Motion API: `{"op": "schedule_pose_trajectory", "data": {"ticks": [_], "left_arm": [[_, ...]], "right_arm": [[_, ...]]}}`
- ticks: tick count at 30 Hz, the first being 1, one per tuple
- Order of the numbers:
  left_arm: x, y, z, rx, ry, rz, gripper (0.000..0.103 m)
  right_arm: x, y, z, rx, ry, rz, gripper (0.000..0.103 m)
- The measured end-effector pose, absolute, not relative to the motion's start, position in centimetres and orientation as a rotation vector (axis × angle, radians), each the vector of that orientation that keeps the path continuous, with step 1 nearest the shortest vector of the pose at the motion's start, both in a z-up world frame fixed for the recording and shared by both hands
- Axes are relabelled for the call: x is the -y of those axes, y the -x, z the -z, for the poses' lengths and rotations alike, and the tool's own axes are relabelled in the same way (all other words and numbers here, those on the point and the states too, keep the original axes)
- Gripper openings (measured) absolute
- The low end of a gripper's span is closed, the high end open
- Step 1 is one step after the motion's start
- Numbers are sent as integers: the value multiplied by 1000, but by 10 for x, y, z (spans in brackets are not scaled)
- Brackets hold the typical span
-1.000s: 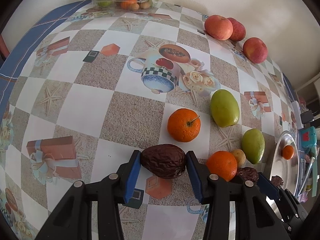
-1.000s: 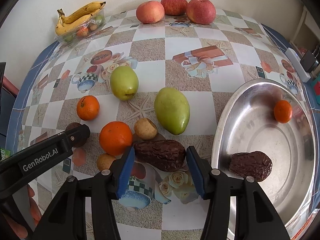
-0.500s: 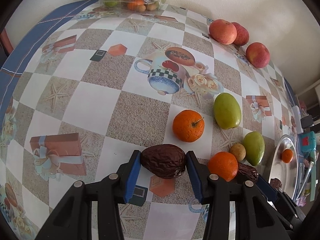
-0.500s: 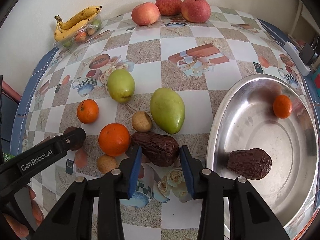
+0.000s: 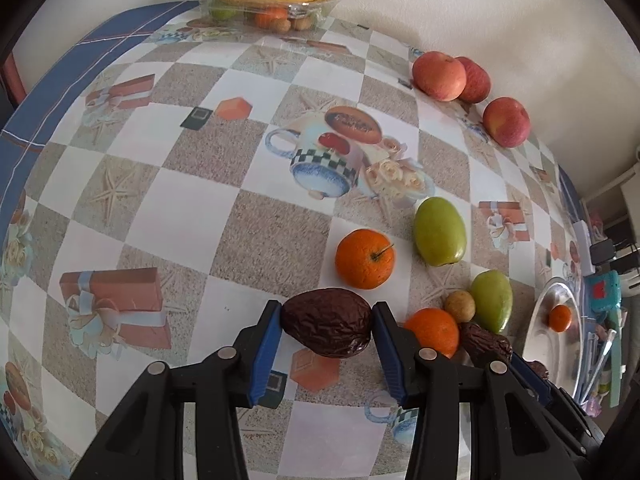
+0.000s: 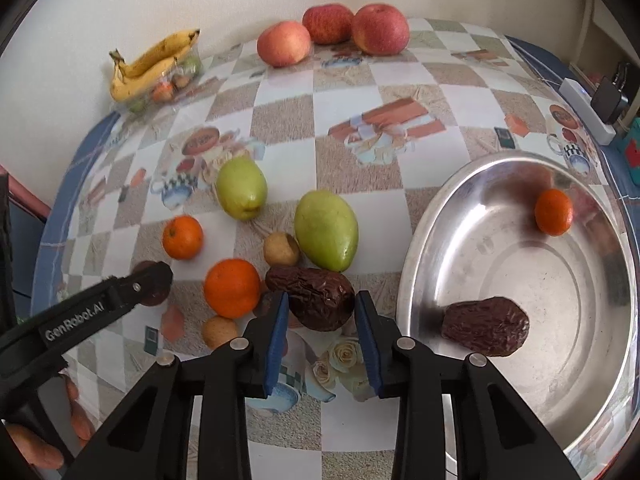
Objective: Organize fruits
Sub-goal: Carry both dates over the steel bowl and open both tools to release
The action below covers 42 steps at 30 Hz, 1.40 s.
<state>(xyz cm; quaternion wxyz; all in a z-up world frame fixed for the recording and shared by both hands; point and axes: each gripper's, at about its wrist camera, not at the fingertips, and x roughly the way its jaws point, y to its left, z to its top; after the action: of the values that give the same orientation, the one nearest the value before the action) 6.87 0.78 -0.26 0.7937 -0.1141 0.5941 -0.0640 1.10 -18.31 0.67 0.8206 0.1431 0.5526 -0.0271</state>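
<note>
My left gripper (image 5: 327, 312) is shut on a dark brown wrinkled fruit (image 5: 326, 330) near the table's front edge. In the right wrist view that left gripper's finger (image 6: 148, 284) shows at the left, with the fruit behind it. My right gripper (image 6: 322, 300) is shut on a second wrinkled brown fruit (image 6: 308, 294), blue pads against both its sides. It lies just left of the steel bowl (image 6: 424, 240). The bowl holds another brown fruit (image 6: 486, 326) and a small orange (image 6: 554, 212).
Around the right gripper lie two oranges (image 6: 232, 288) (image 6: 183, 237), two green mangoes (image 6: 326, 236) (image 6: 241, 188) and two small tan fruits (image 6: 281, 249) (image 6: 219, 332). Three apples (image 6: 284, 43) line the far wall. Bananas (image 6: 154, 64) top a clear tray at far left.
The right gripper's jaws have narrowed from wide open until they press the brown fruit, and it has edged forward. The left gripper keeps its fruit and has shifted only slightly.
</note>
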Motion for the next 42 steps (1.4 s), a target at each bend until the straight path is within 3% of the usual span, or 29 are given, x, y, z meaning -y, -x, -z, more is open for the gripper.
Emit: {"op": "schedule_pose_trajectory", "data": {"ticks": [25,42], "left_arm": [[10,-60,-16,-1219,237,192,49],[160,-23,-30,-1171,50,553,50]], "right_arm": [[224,5,-34,-1103,-376,132,32],[331,41,-35,-1088,-498,408,33]]}}
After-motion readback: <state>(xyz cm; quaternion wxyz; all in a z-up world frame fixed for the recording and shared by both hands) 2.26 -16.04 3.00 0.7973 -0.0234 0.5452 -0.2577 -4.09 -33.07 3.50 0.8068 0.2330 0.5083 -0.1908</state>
